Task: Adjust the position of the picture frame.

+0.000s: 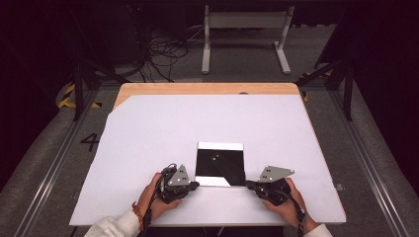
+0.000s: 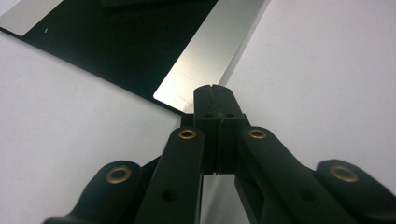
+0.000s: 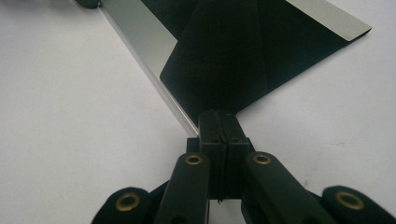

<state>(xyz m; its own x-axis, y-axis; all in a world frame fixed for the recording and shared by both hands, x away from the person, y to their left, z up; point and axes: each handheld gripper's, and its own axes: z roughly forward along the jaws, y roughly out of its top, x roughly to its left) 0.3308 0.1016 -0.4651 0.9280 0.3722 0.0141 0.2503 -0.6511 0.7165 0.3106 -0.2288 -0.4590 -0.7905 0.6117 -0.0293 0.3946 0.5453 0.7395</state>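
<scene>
White sheet [image 1: 148, 148] on wood table [image 1: 207, 89], dark room, cables [image 1: 163, 52] behind. Both grippers [image 1: 193, 185] [image 1: 249, 185] closed at black plate [image 1: 220, 165] near corners; close views show silver edge [image 2: 205, 60].

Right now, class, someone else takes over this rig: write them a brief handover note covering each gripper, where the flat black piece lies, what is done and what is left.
Left gripper: jaws shut, tips at the near left corner of the black sheet; whether they pinch it cannot be told.
Right gripper: jaws shut, tips at the near right corner.
Sheet: lies flat, mid-table, on the white cover, with silvery strips along its far and near edges and a diagonal crease or fold across the black face.
Done: both grippers brought to the near corners.
Left: probably to lift or fold the near edge; nothing raised yet.
</scene>
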